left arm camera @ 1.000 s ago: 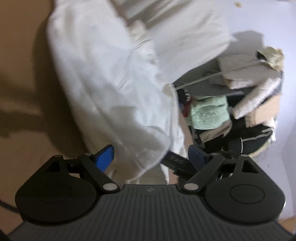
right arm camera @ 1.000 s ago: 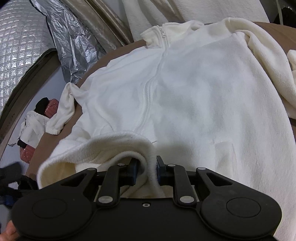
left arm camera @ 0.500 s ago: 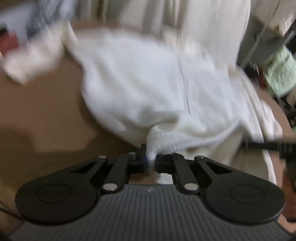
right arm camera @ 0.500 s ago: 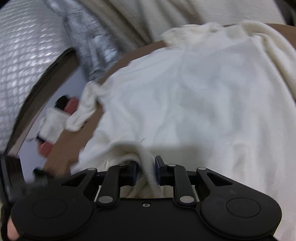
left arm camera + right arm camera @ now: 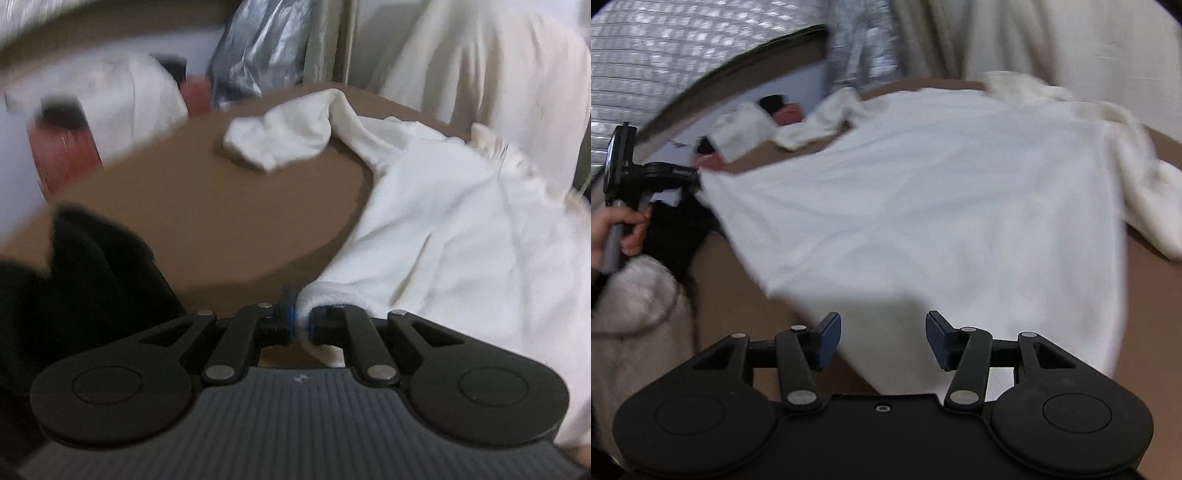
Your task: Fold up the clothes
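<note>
left gripper (image 5: 301, 323) pinching white jacket (image 5: 923, 206) hem, right gripper (image 5: 882, 341) just opened above it

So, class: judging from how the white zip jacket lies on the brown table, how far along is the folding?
Done: the white jacket lies spread flat on the brown table. In hand: the left gripper pinches its hem corner; the right gripper has just been opening, nothing between its pads. Left: no fold shows; a sleeve lies out.
</note>
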Demonstrator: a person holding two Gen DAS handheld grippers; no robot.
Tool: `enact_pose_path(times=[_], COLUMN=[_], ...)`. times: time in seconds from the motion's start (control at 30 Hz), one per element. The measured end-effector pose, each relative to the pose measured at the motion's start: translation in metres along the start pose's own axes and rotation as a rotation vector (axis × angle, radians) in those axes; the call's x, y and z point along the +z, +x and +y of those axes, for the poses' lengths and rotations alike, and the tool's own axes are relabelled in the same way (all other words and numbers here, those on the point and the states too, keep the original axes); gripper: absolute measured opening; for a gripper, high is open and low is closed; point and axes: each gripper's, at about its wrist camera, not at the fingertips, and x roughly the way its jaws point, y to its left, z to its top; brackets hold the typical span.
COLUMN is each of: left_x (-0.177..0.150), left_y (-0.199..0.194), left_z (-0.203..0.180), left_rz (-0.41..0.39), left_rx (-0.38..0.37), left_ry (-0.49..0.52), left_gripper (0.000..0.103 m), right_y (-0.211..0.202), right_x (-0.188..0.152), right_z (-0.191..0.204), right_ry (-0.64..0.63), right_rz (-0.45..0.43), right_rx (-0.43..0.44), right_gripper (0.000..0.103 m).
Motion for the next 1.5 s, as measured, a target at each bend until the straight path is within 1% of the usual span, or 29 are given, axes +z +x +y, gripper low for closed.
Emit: enact_pose_path(times=[0.07, 0.17, 0.23, 0.33, 0.37, 0.43, 0.5, 0.57, 0.6, 0.63, 0.67, 0.7, 0.77, 0.87, 0.93, 0.97, 1.0, 1.03, 1.07, 1.13, 1.2, 1.23, 1.3, 1.37, 1.4, 1.43, 1.47, 1.5], left_x=[0.003, 0.002, 0.002, 0.002, 0.001, 0.002, 0.004, 0.009, 0.012, 0.013, 0.015, 0.016, 0.019, 0.025, 0.026, 0.024, 0.021, 0.018, 0.012, 0.001, -0.01, -0.013, -0.013, -0.009, -0.006, -0.004, -0.002, -0.002], left_y=[-0.005, -0.012, -0.018, -0.025, -0.025, -0.025, -0.024, -0.019, -0.018, -0.018, -0.02, -0.021, -0.031, -0.059, -0.072, -0.074, -0.069, -0.062, -0.05, -0.026, -0.013, -0.012, -0.015, -0.023, -0.028, -0.033, -0.041, -0.049], left_z=[-0.003, -0.011, -0.016, -0.019, -0.017, -0.015, -0.012, -0.004, -0.001, -0.001, -0.001, -0.002, -0.003, -0.002, 0.003, 0.008, 0.014, 0.019, 0.024, 0.033, 0.031, 0.027, 0.017, 0.011, 0.01, 0.01, 0.008, 0.006], left_rz=[-0.011, -0.04, -0.055, -0.07, -0.071, -0.071, -0.077, -0.07, -0.063, -0.06, -0.057, -0.055, -0.063, -0.11, -0.132, -0.122, -0.093, -0.059, -0.009, 0.096, 0.157, 0.168, 0.166, 0.15, 0.139, 0.125, 0.108, 0.092], left_rx=[-0.005, 0.017, 0.027, 0.033, 0.033, 0.026, 0.008, -0.015, -0.024, -0.035, -0.047, -0.059, -0.096, -0.127, -0.114, -0.104, -0.097, -0.092, -0.085, -0.073, -0.049, -0.041, 0.005, 0.032, 0.032, 0.032, 0.031, 0.031], left_ry=[0.006, 0.055, 0.07, 0.078, 0.077, 0.071, 0.062, 0.032, 0.023, 0.026, 0.032, 0.039, 0.04, 0.059, 0.081, 0.085, 0.08, 0.072, 0.057, 0.025, 0.037, 0.059, 0.117, 0.152, 0.153, 0.154, 0.16, 0.169], left_gripper=[0.007, 0.007, 0.007, 0.007, 0.007, 0.007, 0.007, 0.007, 0.007, 0.007, 0.007, 0.007, 0.007, 0.007, 0.008, 0.008, 0.008, 0.008, 0.008, 0.008, 0.008, 0.009, 0.009, 0.019, 0.023, 0.029, 0.031, 0.031], right_y=[-0.012, -0.02, -0.02, -0.006, -0.003, -0.001, 0.003, 0.015, 0.02, 0.023, 0.022, 0.016, -0.007, -0.062, -0.099, -0.111, -0.114, -0.111, -0.104, -0.074, -0.046, -0.034, -0.019, -0.015, -0.018, -0.022, -0.028, -0.037], right_x=[-0.02, -0.046, -0.063, -0.083, -0.086, -0.087, -0.085, -0.081, -0.077, -0.071, -0.065, -0.057, -0.041, -0.016, -0.003, 0.001, 0.0, -0.003, -0.01, -0.031, -0.048, -0.053, -0.057, -0.056, -0.055, -0.053, -0.053, -0.053], right_z=[-0.007, -0.012, -0.017, -0.022, -0.023, -0.025, -0.031, -0.038, -0.039, -0.04, -0.04, -0.04, -0.038, -0.04, -0.043, -0.045, -0.051, -0.059, -0.068, -0.078, -0.077, -0.075, -0.072, -0.068, -0.065, -0.062, -0.059, -0.058], right_ry=[-0.004, -0.015, -0.002, -0.039, -0.047, -0.042, -0.018, -0.024, -0.034, -0.046, -0.041, -0.021, 0.027, 0.135, 0.166, 0.17, 0.18, 0.203, 0.232, 0.26, 0.257, 0.253, 0.249, 0.218, 0.198, 0.181, 0.168, 0.159], right_rz=[0.017, 0.054, 0.072, 0.122, 0.109, 0.038, -0.05, -0.105, -0.127, -0.147, -0.165, -0.179, -0.225, -0.314, -0.356, -0.358, -0.322, -0.269, -0.213, -0.099, -0.001, 0.03, 0.076, 0.113, 0.121, 0.126, 0.125, 0.113], right_rx=[-0.053, -0.144, -0.2, -0.301, -0.322, -0.344, -0.362, -0.394, -0.409, -0.423, -0.416, -0.393, -0.348, -0.218, -0.142, -0.116, -0.086, -0.042, -0.021, -0.051, -0.073, -0.083, -0.101, -0.121, -0.12, -0.114, -0.112, -0.115], right_gripper=[0.056, 0.059, 0.069, 0.07, 0.071, 0.077, 0.077, 0.077, 0.075, 0.059, 0.043, 0.021, 0.018, 0.017, 0.017, 0.017, 0.017, 0.017, 0.017, 0.017, 0.017, 0.017, 0.017, 0.018, 0.019, 0.022, 0.022, 0.025])
